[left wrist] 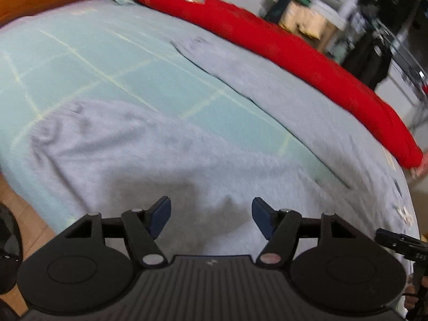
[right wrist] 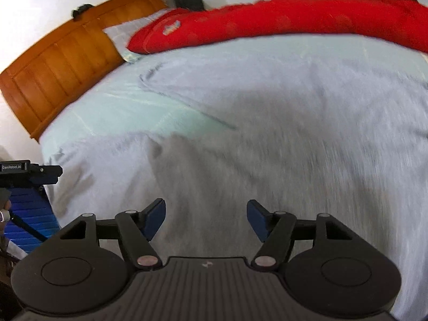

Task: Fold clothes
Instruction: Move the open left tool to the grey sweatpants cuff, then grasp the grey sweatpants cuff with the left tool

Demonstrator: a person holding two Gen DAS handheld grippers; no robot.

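Bedroom setting, with a wide bed (left wrist: 88,61) under a pale green sheet crossed by thin yellowish lines; on it lies the grey garment (left wrist: 187,165), spread loosely across the near and right parts of the mattress, one rumpled lobe reaching toward the left edge and a longer flat stretch running along the far side, with a wedge of bare sheet showing between the two; the cloth is blurred, so its exact cut cannot be told. Both claws hover over this garment: the left claw (left wrist: 211,215) has its dark blue pads spread apart with only grey cloth seen beyond the gap, nothing pinched; the right claw (right wrist: 206,216) is likewise spread and its jaws are opening, with nothing between the pads but the fabric lying below. In the right wrist view the left claw's body shows at the left edge, near a blue ribbed object (right wrist: 29,208). Just beyond the garment, along the far edge of the bed, lies a long red bolster (left wrist: 294,50) bearing a small pale emblem; its end rests against a light pillow (right wrist: 120,40) at the orange-brown wooden headboard (right wrist: 58,67); behind that, a white wall and blurred dark furniture.
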